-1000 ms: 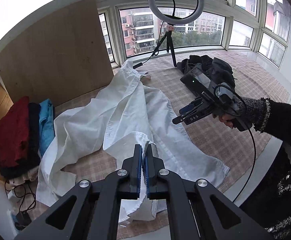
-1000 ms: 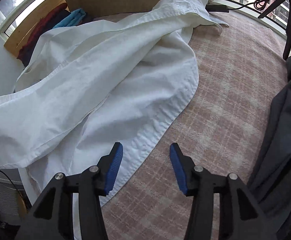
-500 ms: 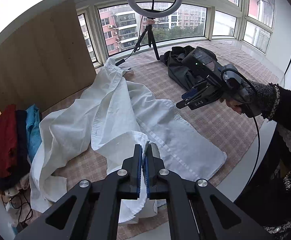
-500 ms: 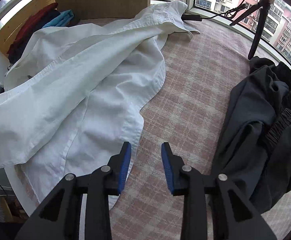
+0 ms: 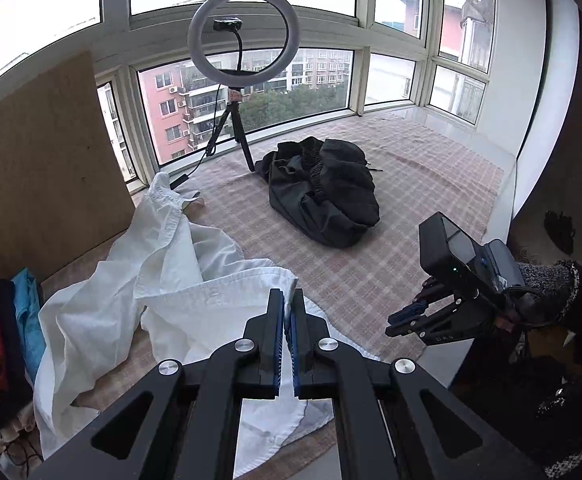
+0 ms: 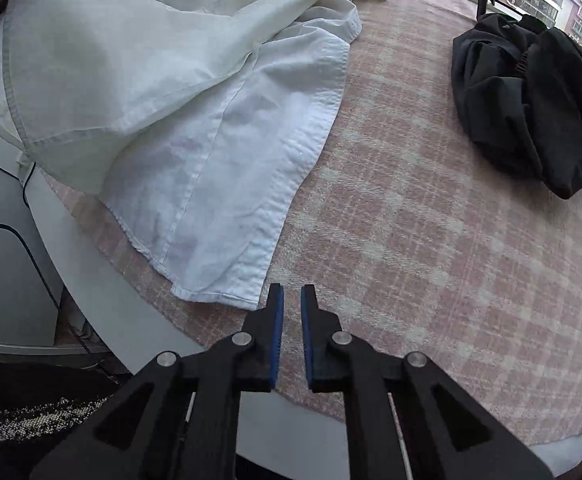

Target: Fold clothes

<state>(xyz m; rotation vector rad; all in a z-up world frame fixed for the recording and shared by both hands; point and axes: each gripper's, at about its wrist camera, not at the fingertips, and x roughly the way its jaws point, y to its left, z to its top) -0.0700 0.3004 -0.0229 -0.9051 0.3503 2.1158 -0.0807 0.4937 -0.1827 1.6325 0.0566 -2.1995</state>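
Left gripper (image 5: 287, 300): jaws pressing together, pinching a hemmed edge of the white shirt (image 5: 163, 280), cloth bunching up between the blue pads and lifting off the checked cloth (image 5: 391, 248). Rest of the shirt trailing away beyond and to the left of those jaws, collar end reaching toward the window (image 5: 251, 76), lower part hanging beneath the jaws over the near edge of the worktop (image 6: 139, 320).

Right gripper (image 6: 289, 300): jaws having just been closing, now standing a narrow gap apart, nothing between them, only the checked cloth showing through the gap. Hovering over bare checked cloth, pointing steeply down. Bottom corner of the shirt lying just beyond and to the left of the left jaw tip, apart from it. Shirt spreading up and away from that corner, one layer draping over another.

Black garment (image 5: 323, 196) sitting in a crumpled heap well beyond both pairs of jaws, to the right of the shirt and apart from it. Ring light (image 5: 243, 36) on a tripod standing behind that heap, by the window. Wooden board (image 5: 39, 168) leaning far to the left, with a stack of red, dark and blue clothes (image 5: 3, 332) beside it.

Seen from the left wrist, right gripper sitting off to the right of the left jaws, gripped by a hand (image 5: 531, 308) in a dark knitted sleeve (image 5: 551, 276).
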